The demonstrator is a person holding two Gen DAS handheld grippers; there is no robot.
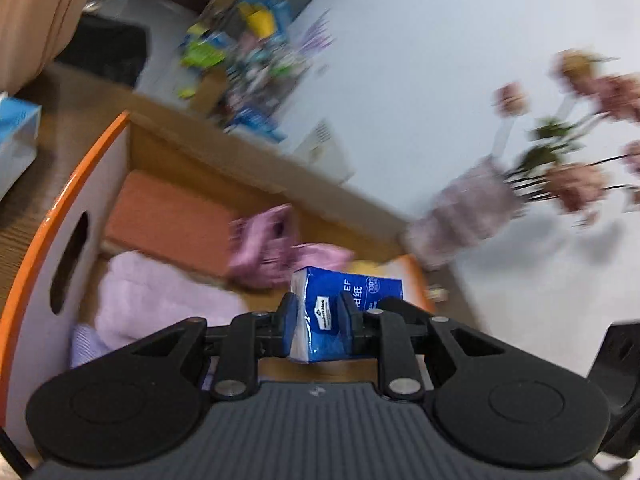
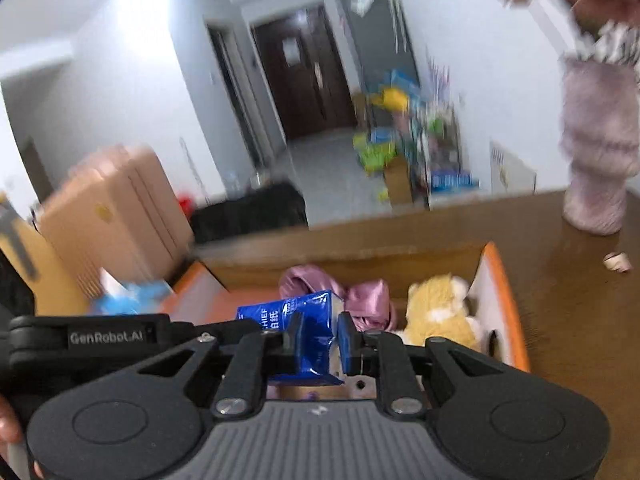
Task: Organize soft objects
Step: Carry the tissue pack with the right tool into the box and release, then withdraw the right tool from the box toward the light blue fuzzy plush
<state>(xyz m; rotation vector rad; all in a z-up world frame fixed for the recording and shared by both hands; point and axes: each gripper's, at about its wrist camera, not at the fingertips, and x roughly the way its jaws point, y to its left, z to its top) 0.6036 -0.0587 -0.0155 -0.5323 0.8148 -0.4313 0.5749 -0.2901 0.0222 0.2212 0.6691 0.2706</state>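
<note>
Both tools pinch one blue tissue pack over an orange-rimmed box.
The left tool (image 1: 318, 316) and right tool (image 2: 318, 336) each clamp the tissue pack (image 1: 340, 300), held above the box (image 1: 60, 216) on the desk (image 2: 580, 300). Inside lie a pink cloth (image 1: 264, 244), a lilac towel (image 1: 160, 292) and a yellow plush (image 2: 436, 312).

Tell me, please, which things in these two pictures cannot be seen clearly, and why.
- Box floor, left wrist view: hidden by towel, pink cloth and gripper body.
- Tissue pack print, right wrist view: partly covered by the right gripper jaws.
- Plush toy, right wrist view: blurred, face unreadable.
- Toy pile, left wrist view: motion blur.
- Flowers: blurred, cut off by the edge.
</note>
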